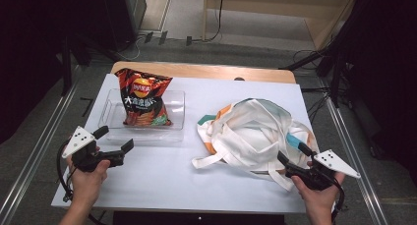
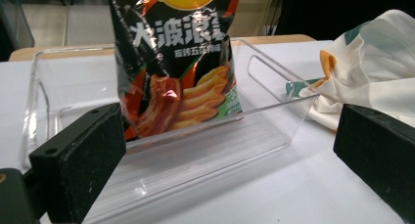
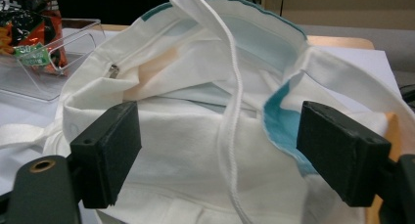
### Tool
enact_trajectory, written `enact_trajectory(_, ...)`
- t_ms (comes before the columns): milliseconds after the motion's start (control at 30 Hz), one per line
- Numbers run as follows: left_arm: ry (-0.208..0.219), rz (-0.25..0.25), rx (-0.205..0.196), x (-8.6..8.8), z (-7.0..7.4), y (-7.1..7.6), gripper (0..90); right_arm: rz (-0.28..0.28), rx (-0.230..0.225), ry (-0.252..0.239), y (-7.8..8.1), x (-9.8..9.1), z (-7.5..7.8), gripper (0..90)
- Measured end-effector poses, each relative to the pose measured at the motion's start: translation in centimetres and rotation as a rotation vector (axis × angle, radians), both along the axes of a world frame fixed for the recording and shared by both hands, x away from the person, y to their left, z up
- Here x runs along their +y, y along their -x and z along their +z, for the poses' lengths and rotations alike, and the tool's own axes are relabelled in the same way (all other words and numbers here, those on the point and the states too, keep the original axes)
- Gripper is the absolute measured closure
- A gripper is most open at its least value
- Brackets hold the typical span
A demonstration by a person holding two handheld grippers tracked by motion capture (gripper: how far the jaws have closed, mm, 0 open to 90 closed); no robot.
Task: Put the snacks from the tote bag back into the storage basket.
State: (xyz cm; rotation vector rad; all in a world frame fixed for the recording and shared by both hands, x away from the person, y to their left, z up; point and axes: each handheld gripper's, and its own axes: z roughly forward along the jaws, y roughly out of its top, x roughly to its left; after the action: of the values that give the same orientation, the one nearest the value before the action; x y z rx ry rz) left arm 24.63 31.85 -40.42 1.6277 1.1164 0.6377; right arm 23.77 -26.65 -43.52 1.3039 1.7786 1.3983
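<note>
Chip bag stands in clear tray, left of the crumpled tote bag. Left gripper released, empty, short of the tray. Right gripper spread around tote's near rim (pads not pressing). Advice: pinch one fabric layer and lift the mouth wide.

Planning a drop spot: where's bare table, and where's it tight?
Free: the white table front strip between left gripper and right gripper, and the gap between clear tray and tote bag. Crowded: the tray, holding the chip bag, and the right side under the bag's cloth and straps.
</note>
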Motion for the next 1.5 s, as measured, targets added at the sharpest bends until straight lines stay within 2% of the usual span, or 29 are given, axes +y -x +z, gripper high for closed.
enact_trajectory(67, -0.008, 0.003, 0.001, 0.5, -0.2, 0.3, 0.0, -0.009, 0.008, -0.009, 0.2, -0.4, -0.1, 15.7)
enact_trajectory(133, -0.037, 0.016, -0.006, 0.8, -0.5, 0.6, 0.0, -0.016, 0.01, -0.01, 0.3, -0.8, -0.2, 15.0)
enact_trajectory(367, -0.031, 0.03, -0.004, 2.6, -1.1, 1.6, 0.0, -0.02, 0.011, -0.019, 1.1, -2.5, -0.8, 14.3)
enact_trajectory(500, -0.067, 0.061, 0.005, 3.6, -1.8, 2.0, 0.0, -0.033, 0.019, -0.028, 1.4, -3.5, -1.2, 14.2)
enact_trajectory(600, -0.062, 0.063, 0.013, 4.2, -2.0, 2.3, 0.0, -0.043, 0.025, -0.029, 1.7, -4.2, -1.5, 14.0)
enact_trajectory(767, -0.064, 0.055, 0.004, 4.9, -2.0, 2.6, 0.0, -0.053, 0.02, -0.032, 2.2, -5.2, -1.8, 11.7)
enact_trajectory(933, -0.057, 0.053, 0.015, 5.2, -2.4, 2.2, 0.0, -0.056, 0.022, -0.026, 2.5, -6.1, -2.4, 6.2)
enact_trajectory(1033, -0.041, 0.057, 0.02, 5.2, -2.7, 2.1, 0.0, -0.059, 0.023, -0.04, 2.4, -6.3, -2.4, 4.0)
enact_trajectory(1133, -0.049, 0.052, 0.026, 5.0, -2.9, 2.0, 0.0, -0.059, 0.024, -0.036, 2.3, -6.2, -2.5, 2.8)
enact_trajectory(1200, -0.075, 0.044, 0.031, 4.8, -2.9, 1.9, 0.0, -0.055, 0.032, -0.029, 2.3, -6.0, -2.6, 2.6)
enact_trajectory(1500, -0.072, 0.039, 0.037, 4.4, -3.1, 1.8, 0.0, -0.056, 0.049, -0.025, 2.1, -5.7, -2.8, 2.4)
